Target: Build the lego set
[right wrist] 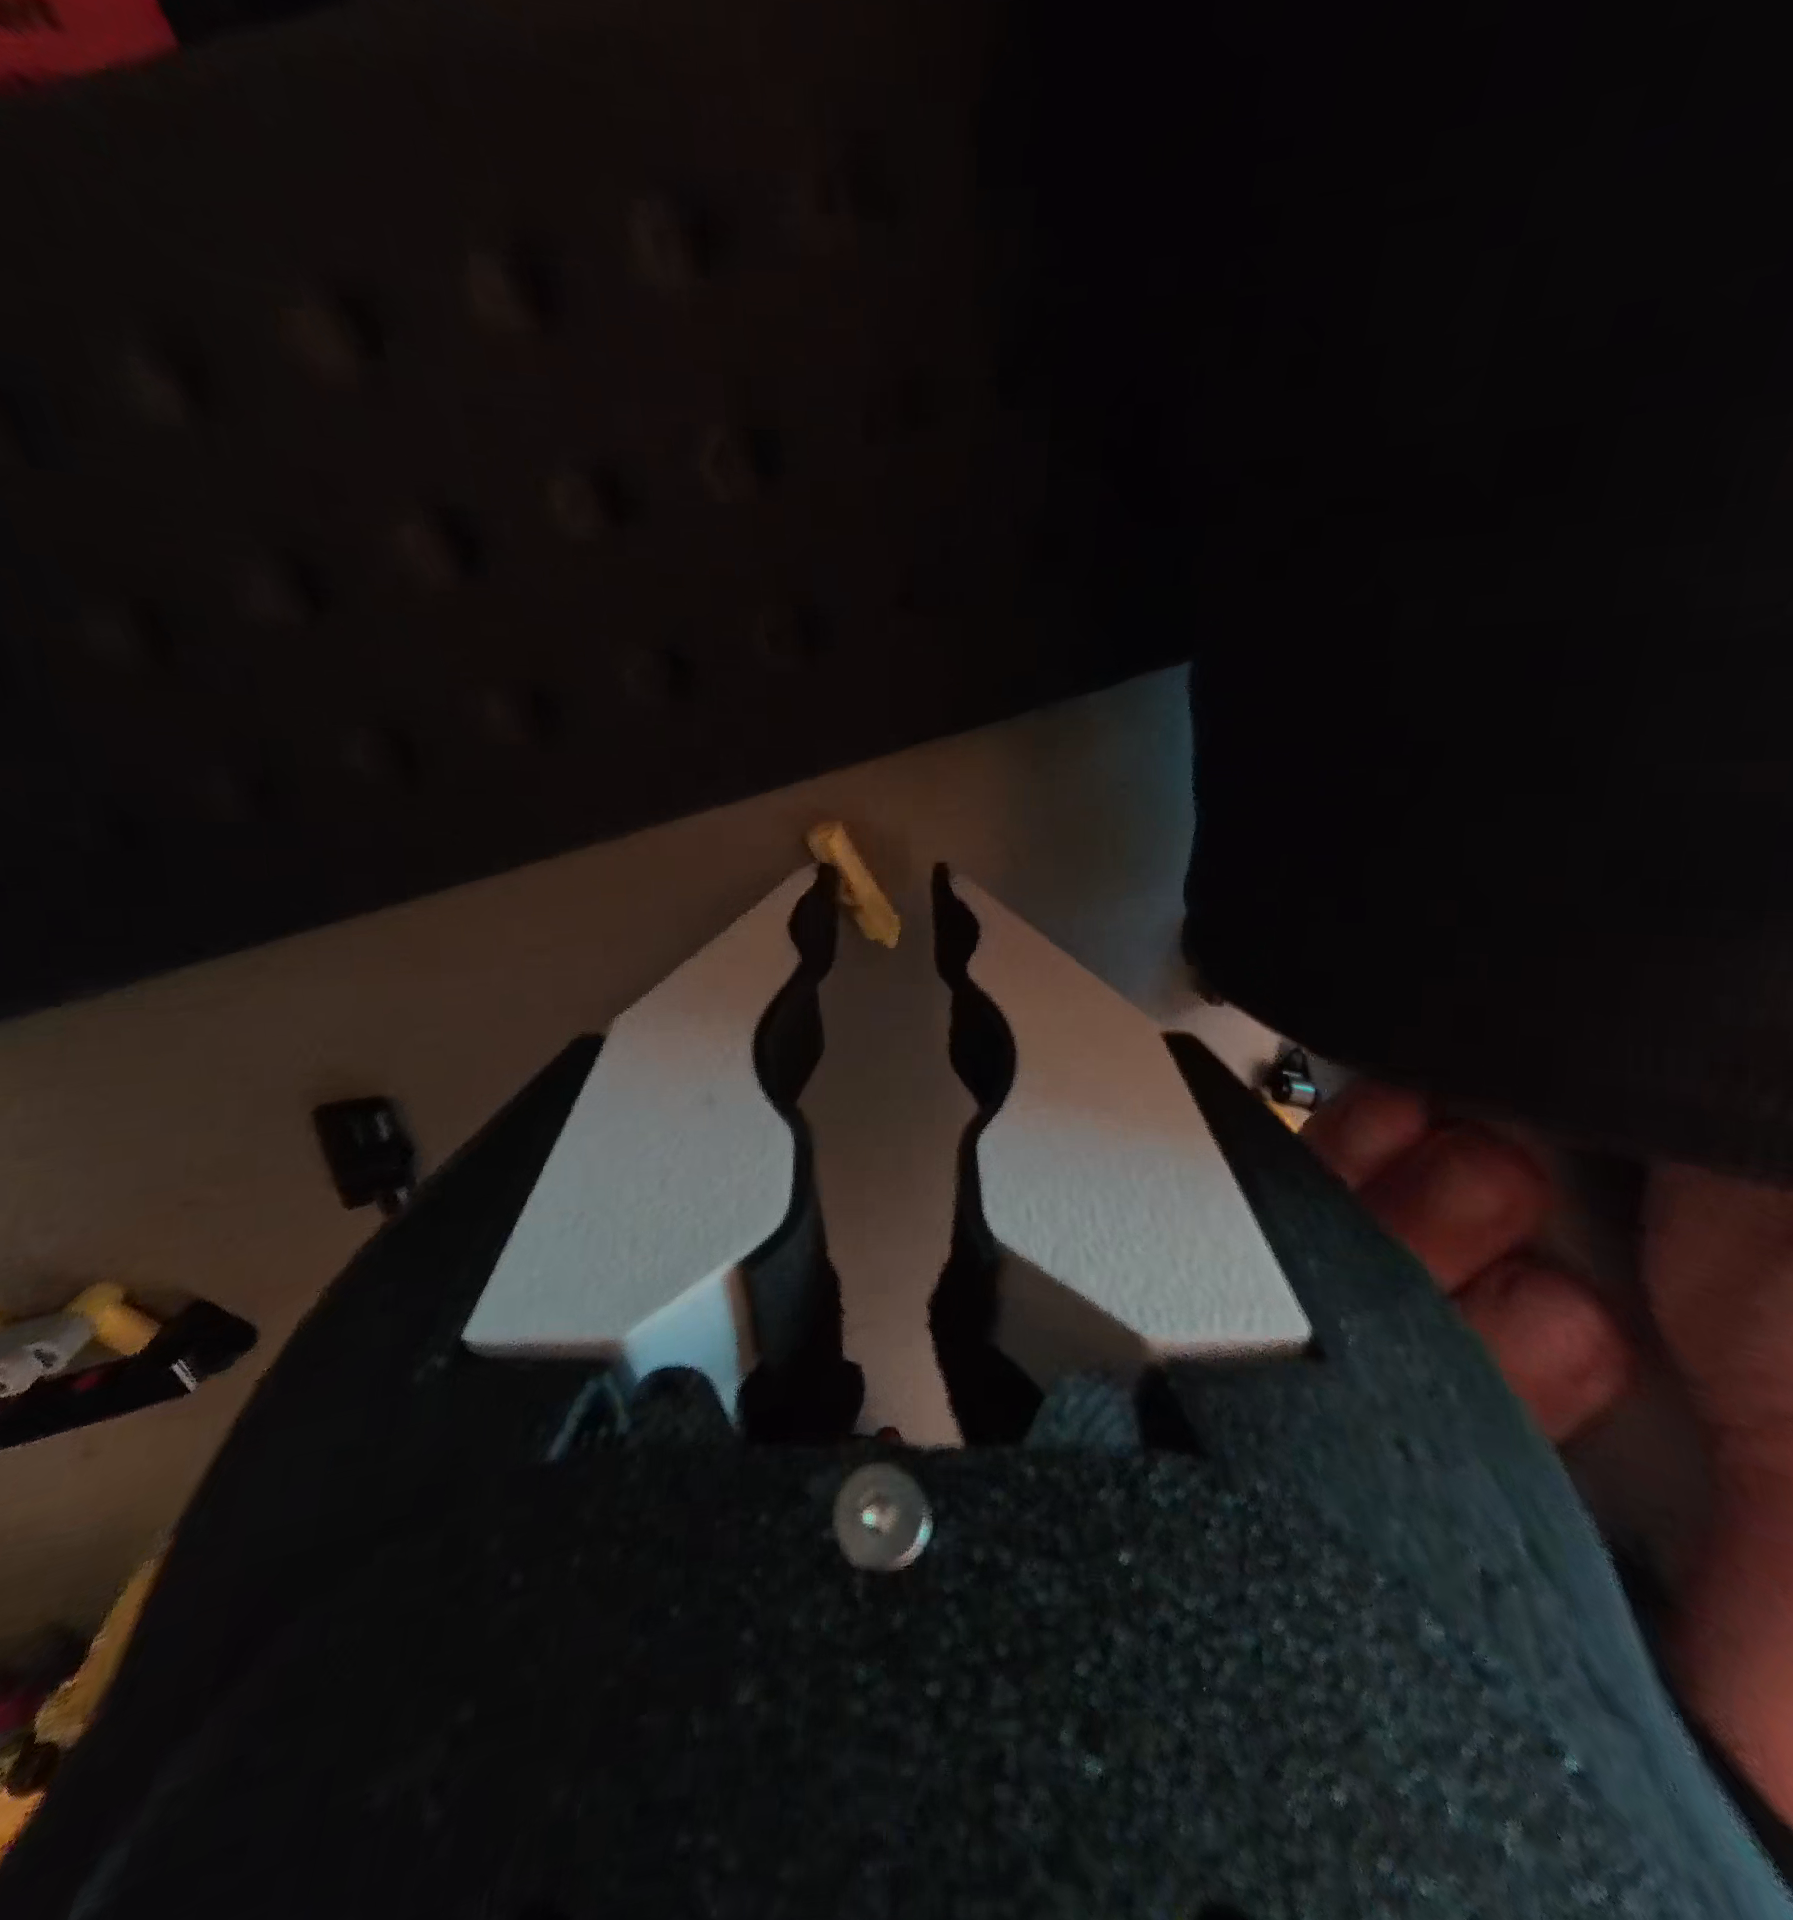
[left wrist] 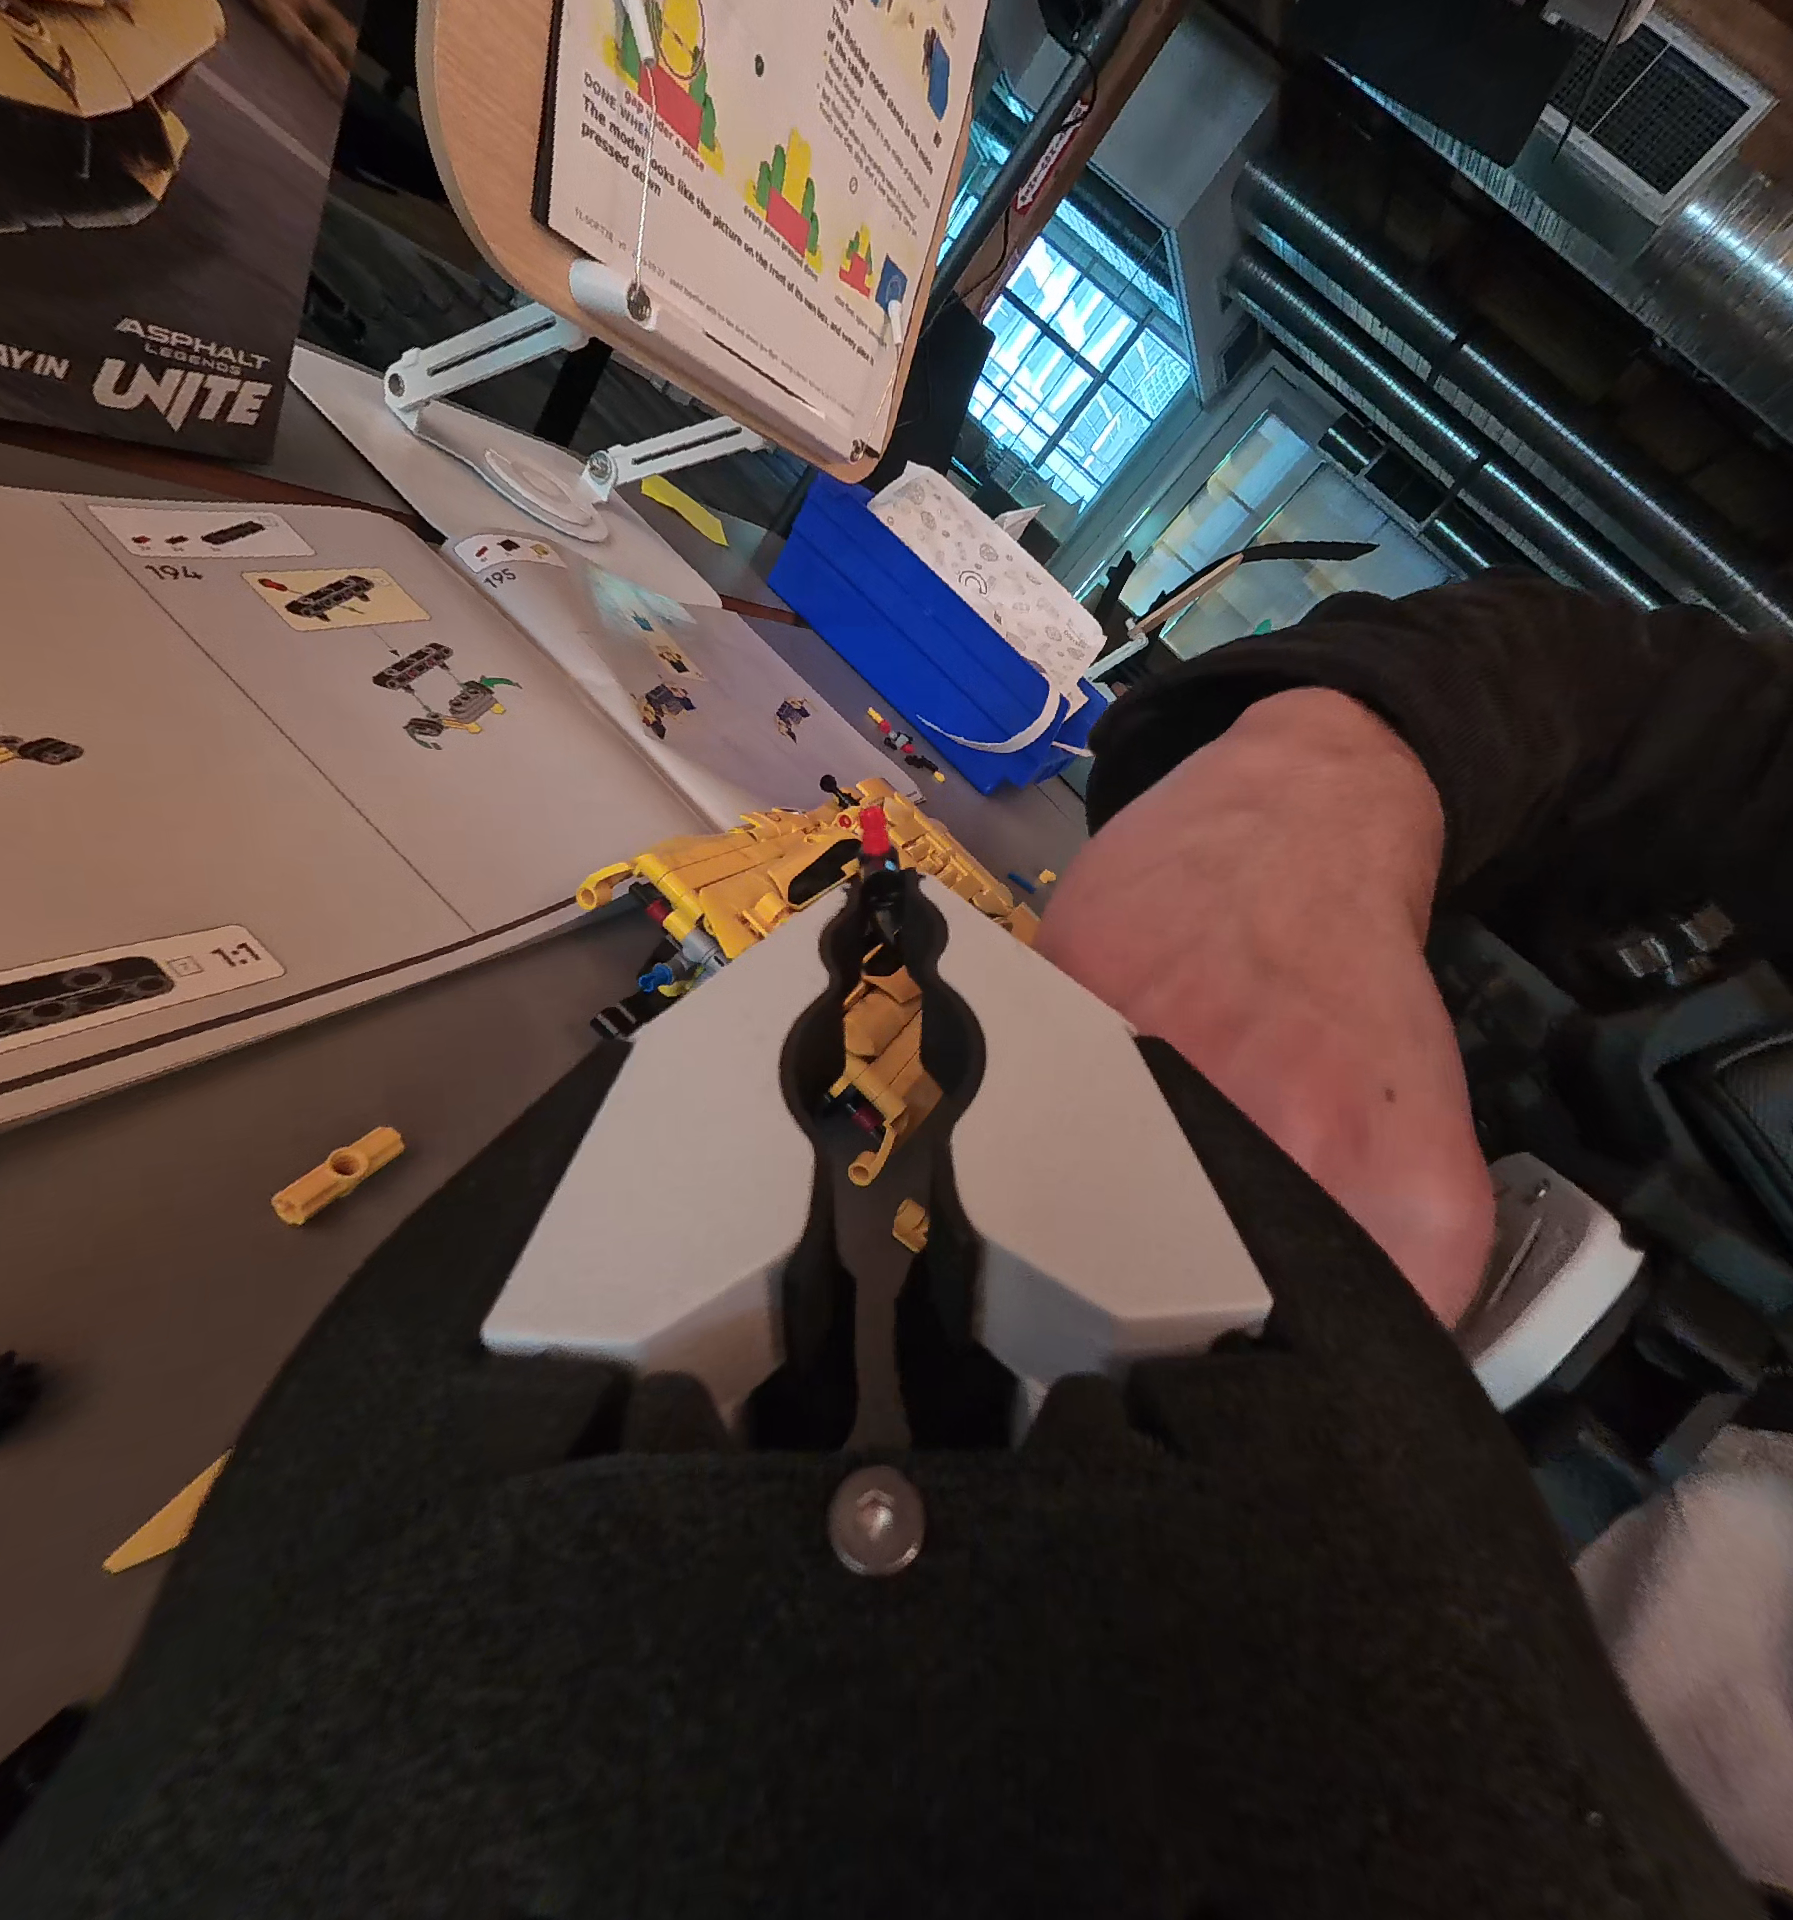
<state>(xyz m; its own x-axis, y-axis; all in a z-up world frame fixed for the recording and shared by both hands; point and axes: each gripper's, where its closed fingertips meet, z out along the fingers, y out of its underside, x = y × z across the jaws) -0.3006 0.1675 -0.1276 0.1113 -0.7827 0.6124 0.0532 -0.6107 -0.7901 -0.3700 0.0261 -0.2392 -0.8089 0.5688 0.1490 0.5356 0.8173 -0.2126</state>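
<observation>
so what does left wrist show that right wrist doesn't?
Left wrist only: open instruction booklet, set box, clipboard stand, blue bin, loose yellow connector, and the left gripper shut on a small black-and-red piece in front of the yellow model.

Right wrist only: open right gripper at a small yellow pin, a black piece, a dark perforated panel.

Both: grey tabletop and a hand.

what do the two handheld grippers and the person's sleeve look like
Both the left gripper and right gripper have a rough black body with a silver screw, pale grey wedge-shaped fingers and wavy black inner pads. The sleeve is dark knit.
</observation>
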